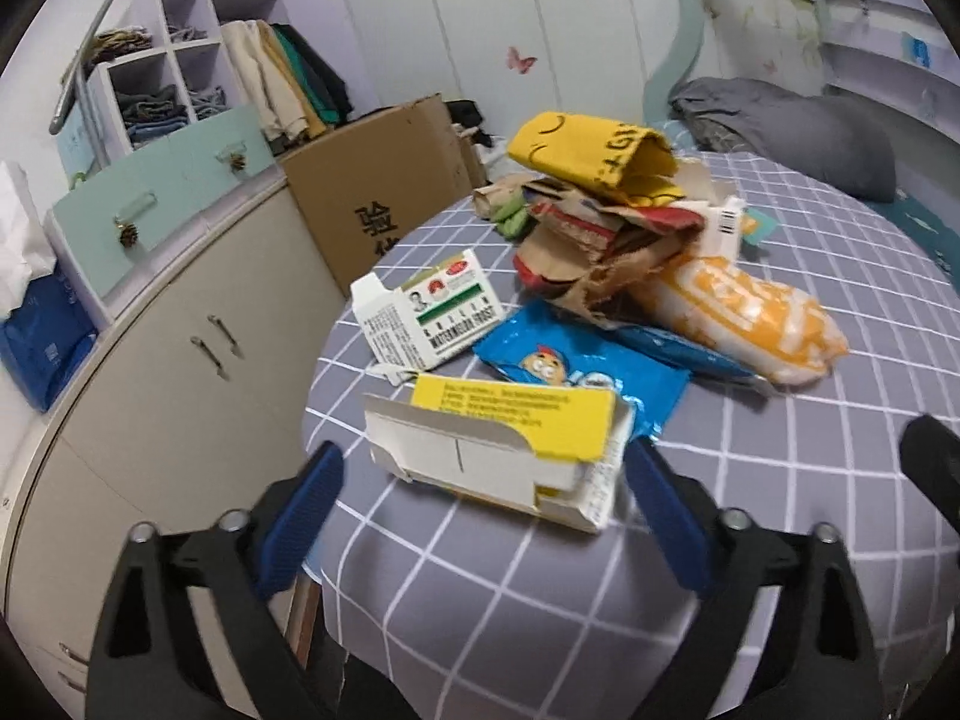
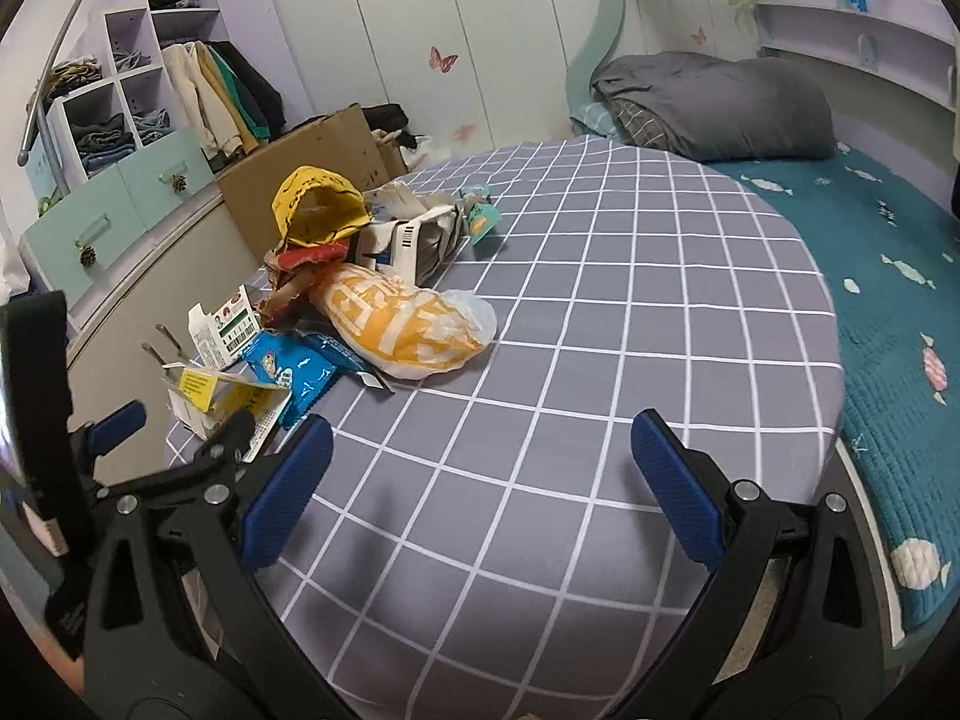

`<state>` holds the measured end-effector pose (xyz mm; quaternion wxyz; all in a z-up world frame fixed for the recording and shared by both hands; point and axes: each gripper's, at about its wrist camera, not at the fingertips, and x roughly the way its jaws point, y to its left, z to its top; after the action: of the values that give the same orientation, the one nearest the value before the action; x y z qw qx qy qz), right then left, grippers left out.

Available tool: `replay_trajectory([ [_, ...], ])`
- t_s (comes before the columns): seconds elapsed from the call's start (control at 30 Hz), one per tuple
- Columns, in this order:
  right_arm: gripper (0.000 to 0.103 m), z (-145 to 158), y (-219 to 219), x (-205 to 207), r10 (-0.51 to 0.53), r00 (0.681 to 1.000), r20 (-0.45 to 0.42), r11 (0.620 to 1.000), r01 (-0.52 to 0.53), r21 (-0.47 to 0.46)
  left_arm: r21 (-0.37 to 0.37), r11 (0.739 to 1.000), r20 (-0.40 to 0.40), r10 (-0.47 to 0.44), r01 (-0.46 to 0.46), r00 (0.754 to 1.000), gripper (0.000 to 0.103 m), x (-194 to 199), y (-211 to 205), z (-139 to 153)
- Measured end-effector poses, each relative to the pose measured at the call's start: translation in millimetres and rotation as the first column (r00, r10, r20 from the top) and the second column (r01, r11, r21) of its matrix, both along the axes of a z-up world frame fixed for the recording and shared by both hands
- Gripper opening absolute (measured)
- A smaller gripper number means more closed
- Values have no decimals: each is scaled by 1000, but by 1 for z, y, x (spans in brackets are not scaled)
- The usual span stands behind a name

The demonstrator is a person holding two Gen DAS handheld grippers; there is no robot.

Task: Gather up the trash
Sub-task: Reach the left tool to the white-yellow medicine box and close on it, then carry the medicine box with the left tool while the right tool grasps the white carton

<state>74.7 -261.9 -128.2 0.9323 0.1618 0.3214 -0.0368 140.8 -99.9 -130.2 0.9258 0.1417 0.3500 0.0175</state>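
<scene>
Two tools, both spread wide and gripping nothing. Bed (image 2: pixel 600 312) with grey checked sheet carries the trash heap near its left edge. Brown cardboard box (image 1: pixel 378 204) stands beside the bed, contents not readable from here. Heap: yellow bag (image 1: pixel 591 150) on top, orange-white plastic bag (image 1: pixel 744 312) lower right, blue snack wrapper (image 1: pixel 576 372), white carton (image 1: pixel 432 318). Left tool (image 1: pixel 480 474) straddles the flattened yellow-white carton (image 1: pixel 504 450), possibly not touching. Right tool (image 2: pixel 480 456) hovers over bare sheet.

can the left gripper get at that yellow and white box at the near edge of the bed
Probably yes: the left gripper is open, the yellow and white box lies between its fingers, nothing blocking.
</scene>
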Motion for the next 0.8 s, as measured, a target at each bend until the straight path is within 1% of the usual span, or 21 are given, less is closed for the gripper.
replay_trajectory([
  [0.03, 97, -1, 1, 2, 3, 1000, -4, 1000, -3, -2, 9, 1000, -12, 5, -5, 1000, 73, 3, 0, -2],
  [0.1, 97, -1, 3, 6, 12, 1000, -4, 1000, -12, -3, 4, 1000, -44, 15, -14, 999, 65, 10, 3, -7],
  [0.2, 97, 0, 7, 12, 41, 999, 0, 999, -41, 0, -17, 1000, -66, 23, -24, 998, 33, 12, 9, -8],
  [0.23, 97, 1, 10, 14, 60, 998, 4, 998, -60, -1, -37, 999, -64, 27, -30, 998, 26, 10, 14, -6],
  [0.27, 97, 1, 13, 16, 76, 997, 8, 997, -76, 2, -51, 998, -60, 26, -30, 998, 23, 10, 17, -5],
  [0.33, 97, 2, 17, 20, 101, 995, 7, 995, -101, 5, -67, 997, -40, 31, -34, 999, 11, 5, 27, 0],
  [0.37, 97, 3, 20, 21, 112, 994, 4, 994, -112, 7, -73, 997, -30, 34, -37, 999, 8, 3, 32, 2],
  [0.4, 97, 4, 23, 22, 121, 993, 4, 993, -121, 10, -94, 995, -16, 38, -39, 999, 4, -1, 39, 5],
  [0.47, 97, 6, 30, 26, 145, 989, 9, 989, -146, 13, -154, 988, -17, 29, -31, 999, 3, -4, 53, 9],
  [0.57, 97, 11, 43, 33, 177, 984, 9, 984, -178, 13, -214, 976, -11, 27, -29, 1000, 3, -8, 69, 14],
  [0.6, 97, 13, 47, 35, 184, 983, 8, 983, -184, 9, -244, 969, -8, 22, -24, 1000, 3, -9, 75, 17],
  [0.63, 97, 14, 51, 38, 192, 981, 9, 981, -192, 6, -289, 957, -11, 4, -7, 1000, 3, -10, 83, 19],
  [0.7, 97, 16, 61, 43, 207, 978, 6, 978, -207, -5, -351, 936, -18, -22, 15, 1000, 3, -10, 92, 22],
  [0.77, 97, 16, 68, 47, 220, 975, 4, 975, -220, -8, -387, 922, -16, -37, 28, 999, 3, -12, 99, 24],
  [0.8, 97, 16, 72, 51, 228, 974, -3, 974, -228, -9, -397, 918, -3, -28, 24, 1000, 3, -13, 106, 27],
])
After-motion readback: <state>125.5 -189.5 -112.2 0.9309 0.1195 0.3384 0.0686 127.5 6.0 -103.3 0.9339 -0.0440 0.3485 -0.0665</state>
